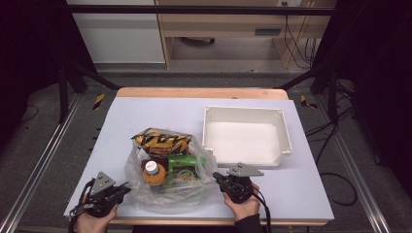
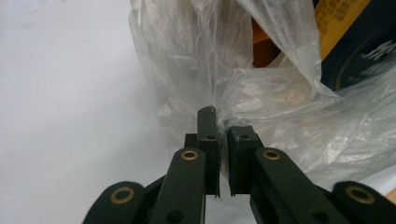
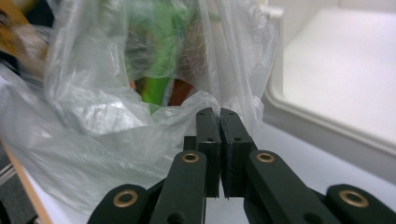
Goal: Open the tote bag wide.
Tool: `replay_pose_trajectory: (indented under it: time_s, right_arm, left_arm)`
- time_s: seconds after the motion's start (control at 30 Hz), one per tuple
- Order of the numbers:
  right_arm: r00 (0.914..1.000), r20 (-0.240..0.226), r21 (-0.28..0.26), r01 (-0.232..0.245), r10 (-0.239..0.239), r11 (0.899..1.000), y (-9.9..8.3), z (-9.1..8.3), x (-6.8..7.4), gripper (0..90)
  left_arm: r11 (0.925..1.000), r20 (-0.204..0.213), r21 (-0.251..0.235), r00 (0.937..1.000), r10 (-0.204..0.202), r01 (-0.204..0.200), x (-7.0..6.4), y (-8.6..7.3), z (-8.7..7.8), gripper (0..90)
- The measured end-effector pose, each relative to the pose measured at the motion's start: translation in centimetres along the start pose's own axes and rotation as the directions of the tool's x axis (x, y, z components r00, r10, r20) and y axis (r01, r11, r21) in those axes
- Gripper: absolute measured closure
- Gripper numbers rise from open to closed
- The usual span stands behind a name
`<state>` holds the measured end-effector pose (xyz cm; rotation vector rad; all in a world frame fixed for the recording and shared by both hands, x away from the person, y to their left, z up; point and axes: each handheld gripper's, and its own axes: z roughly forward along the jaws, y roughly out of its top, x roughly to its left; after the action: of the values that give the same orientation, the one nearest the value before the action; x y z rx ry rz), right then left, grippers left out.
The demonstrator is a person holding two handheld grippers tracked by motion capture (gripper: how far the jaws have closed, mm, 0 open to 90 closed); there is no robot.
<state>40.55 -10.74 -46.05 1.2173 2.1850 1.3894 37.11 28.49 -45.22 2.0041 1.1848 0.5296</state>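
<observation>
Your two claws flank a clear plastic bag (image 1: 165, 182) lying at the near edge of the pale tabletop (image 1: 121, 121), its film crumpled around a load of groceries. Your left claw (image 1: 127, 188) sits at the bag's left side; in the left gripper view its jaws stand almost together with a narrow slit between them, a fold of film bunched at their tips, though you cannot tell from here whether that film is truly pinched. Your right claw (image 1: 216, 176) meets the bag's right side; in the right gripper view its jaws are pressed flat together on a gathered edge of the film. Inside the bag lie a yellow-and-black snack packet (image 1: 163, 141), a green packet (image 1: 183, 167) and an orange bottle with a white cap (image 1: 152, 172). An empty white tray (image 1: 286, 141) stands just beyond your right claw, to the right of the bag.
</observation>
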Motion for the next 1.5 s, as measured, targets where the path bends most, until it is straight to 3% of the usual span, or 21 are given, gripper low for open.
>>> replay_pose_trajectory:
  time_s: [0.13, 0.27, 0.37, 0.4, 0.47, 0.53, 0.57, 0.67, 0.8, 0.97, 1.0, 1.03, 1.07, 1.1, 1.13, 1.27, 1.5]
  right_arm:
    - [0.9997, 0.016, 0.044, 0.018, -0.019, 0.999, -0.7, 1.7, -0.1, 83.9]
    - [0.9995, 0.010, 0.067, 0.028, -0.029, 0.997, -0.9, 2.7, -0.1, 81.3]
    - [0.9993, 0.002, 0.097, 0.037, -0.037, 0.995, -0.8, 3.3, 0.1, 78.4]
    - [0.9988, 0.001, 0.103, 0.048, -0.048, 0.994, -0.8, 3.4, 0.2, 78.1]
    - [0.9981, 0.003, 0.099, 0.062, -0.062, 0.993, -0.9, 3.3, 0.1, 76.7]
    - [0.9974, -0.002, 0.073, 0.072, -0.072, 0.995, -0.8, 2.6, 0.0, 73.6]
    - [0.9974, -0.002, 0.073, 0.072, -0.072, 0.995, -0.8, 2.6, 0.0, 73.6]
    - [0.9968, -0.013, 0.041, 0.079, -0.079, 0.996, -0.5, 1.6, 0.0, 72.5]
    - [0.9967, -0.016, 0.031, 0.080, -0.079, 0.996, -0.4, 1.2, 0.0, 73.2]
    - [0.9963, -0.016, 0.036, 0.085, -0.084, 0.996, -0.4, 1.3, 0.0, 73.6]
    - [0.9964, -0.015, 0.037, 0.084, -0.083, 0.996, -0.4, 1.3, 0.0, 73.6]
    - [0.9964, -0.015, 0.037, 0.084, -0.083, 0.996, -0.4, 1.3, 0.0, 73.6]
    - [0.9964, -0.015, 0.037, 0.084, -0.083, 0.996, -0.4, 1.3, 0.0, 73.6]
    - [0.9964, -0.015, 0.037, 0.084, -0.083, 0.996, -0.4, 1.3, 0.0, 73.6]
    - [0.9963, -0.014, 0.037, 0.086, -0.085, 0.996, -0.4, 1.3, 0.0, 73.6]
    - [0.9960, -0.017, 0.034, 0.088, -0.087, 0.996, -0.4, 1.3, -0.1, 73.5]
    - [0.9952, -0.024, 0.032, 0.095, -0.095, 0.995, -0.4, 1.2, 0.0, 73.1]
  left_arm:
    - [0.9995, -0.019, 0.029, 0.9998, 0.011, -0.010, 0.1, -0.3, 0.9, 83.3]
    - [0.9992, -0.009, 0.039, 1.0000, 0.000, 0.000, 0.4, -0.4, 1.6, 82.3]
    - [0.9995, -0.015, 0.031, 0.9998, -0.010, 0.011, 0.7, -0.4, 1.9, 71.5]
    - [0.9996, -0.022, 0.025, 0.9997, -0.011, 0.011, 0.8, -0.4, 1.8, 71.5]
    - [0.9998, -0.022, -0.018, 0.9997, -0.007, 0.007, 0.9, -0.5, 1.5, 61.4]
    - [0.9967, 0.001, -0.081, 0.9999, -0.010, 0.010, 0.9, -0.5, 0.7, 42.9]
    - [0.9967, 0.001, -0.081, 0.9999, -0.010, 0.010, 0.9, -0.5, 0.7, 39.6]
    - [0.9843, 0.046, -0.171, 0.9983, -0.034, 0.042, 0.9, 0.0, -0.6, 26.5]
    - [0.9794, 0.051, -0.196, 0.9979, -0.040, 0.049, 0.7, 0.6, -1.4, 16.0]
    - [0.9724, 0.017, -0.232, 0.9997, -0.018, 0.021, 0.1, 2.2, -2.7, 12.0]
    - [0.9674, 0.002, -0.253, 0.9998, -0.018, 0.018, 0.3, 3.0, -3.3, 11.8]
    - [0.9674, 0.002, -0.253, 0.9998, -0.018, 0.018, 0.3, 3.0, -3.3, 11.8]
    - [0.9613, 0.007, -0.275, 0.9998, -0.018, 0.020, 0.4, 3.9, -3.9, 11.8]
    - [0.9613, 0.007, -0.275, 0.9998, -0.018, 0.020, 0.4, 3.9, -3.9, 11.9]
    - [0.9540, 0.006, -0.300, 1.0000, -0.006, 0.008, 0.3, 4.6, -4.4, 12.0]
    - [0.9456, 0.000, -0.325, 0.9998, 0.018, -0.017, -0.1, 6.3, -5.1, 12.3]
    - [0.9494, 0.005, -0.314, 0.9997, 0.022, -0.020, 0.4, 9.4, -3.9, 16.9]
